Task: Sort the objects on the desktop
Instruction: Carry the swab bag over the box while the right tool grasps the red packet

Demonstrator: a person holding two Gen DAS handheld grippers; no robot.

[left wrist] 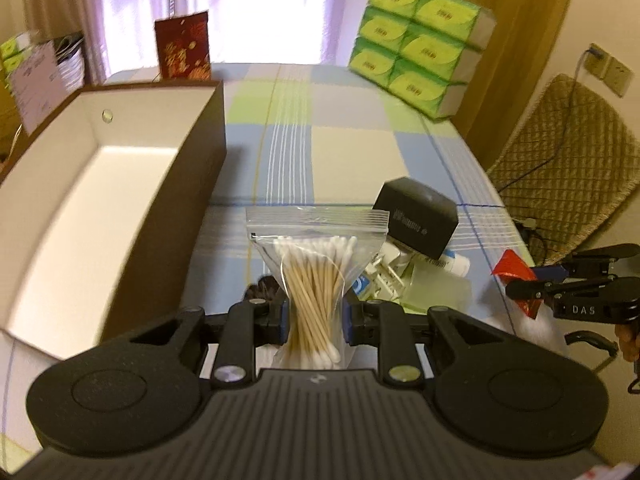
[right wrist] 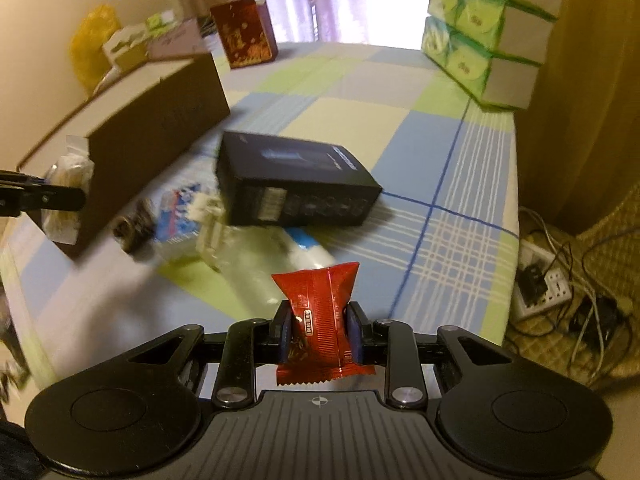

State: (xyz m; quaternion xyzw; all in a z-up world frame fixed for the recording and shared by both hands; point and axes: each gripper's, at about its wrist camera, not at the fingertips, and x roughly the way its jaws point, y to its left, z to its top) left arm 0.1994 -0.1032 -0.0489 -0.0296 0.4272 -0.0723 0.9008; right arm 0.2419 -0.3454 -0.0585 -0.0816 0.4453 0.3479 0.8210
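Left gripper (left wrist: pixel 315 320) around swab bag (left wrist: pixel 312 276) (right gripper (right wrist: pixel 319 336): red packet (right wrist: pixel 320 320))

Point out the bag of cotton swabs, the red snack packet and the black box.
bag of cotton swabs (left wrist: pixel 316 280), left wrist view, wooden sticks.
red snack packet (right wrist: pixel 320 320), right wrist view, wrapper middle.
black box (right wrist: pixel 292 164), right wrist view, top face.

Left tongs (left wrist: pixel 315 316): jaws clamped on swab bag (left wrist: pixel 316 272), held level. Right tongs (right wrist: pixel 320 334): jaws clamped on red packet (right wrist: pixel 322 320). Both raised, well apart.
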